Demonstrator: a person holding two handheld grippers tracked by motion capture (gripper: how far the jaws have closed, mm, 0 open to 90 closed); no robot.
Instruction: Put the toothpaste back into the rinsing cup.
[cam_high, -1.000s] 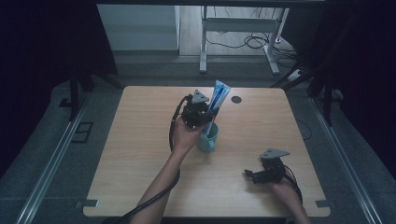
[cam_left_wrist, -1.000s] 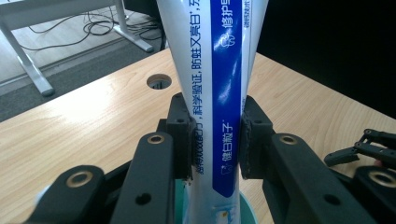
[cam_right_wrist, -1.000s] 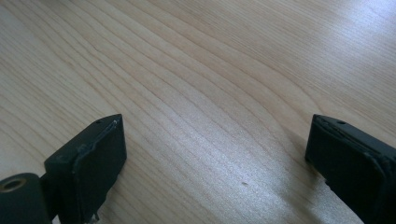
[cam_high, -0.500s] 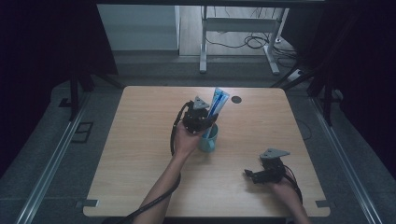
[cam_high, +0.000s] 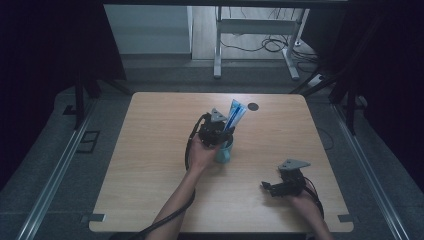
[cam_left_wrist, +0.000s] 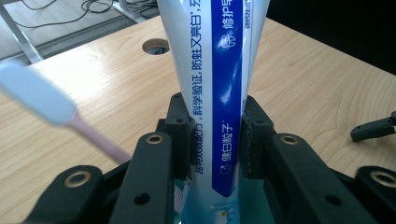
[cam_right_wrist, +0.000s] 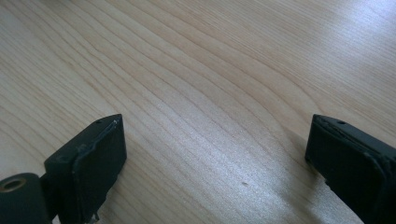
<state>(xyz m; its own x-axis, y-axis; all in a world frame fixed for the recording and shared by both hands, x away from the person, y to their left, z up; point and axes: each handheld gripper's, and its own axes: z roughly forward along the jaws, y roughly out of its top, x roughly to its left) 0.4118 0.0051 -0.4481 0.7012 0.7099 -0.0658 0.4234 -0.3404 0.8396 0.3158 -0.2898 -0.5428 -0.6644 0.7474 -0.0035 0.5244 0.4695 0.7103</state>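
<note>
R gripper (cam_high: 272, 188) rests on surface (cam_high: 150, 165) nearest the person, fingers wide apart, nothing between. L gripper (cam_high: 220, 134) farther in, fingers clamped on toothpaste tube (cam_left_wrist: 219, 93), upright in teal cup (cam_high: 223, 152). Toothbrush (cam_left_wrist: 56, 109) just beside tube.

Clamped between two black jaws of the left gripper (cam_left_wrist: 215, 140): a white and blue toothpaste tube (cam_left_wrist: 219, 93), upright, printed with Chinese characters, its lower end going down into a pale teal cup (cam_left_wrist: 252, 205) glimpsed below the jaws. Left of the tube, blurred: a toothbrush (cam_left_wrist: 60, 112) with a light blue head and pink neck, slanting up to the left. Beneath, a pale wooden table (cam_left_wrist: 308, 79) with a round hole (cam_left_wrist: 156, 45) at the far side. At the right edge, the black tip of the other gripper (cam_left_wrist: 373, 129).
</note>
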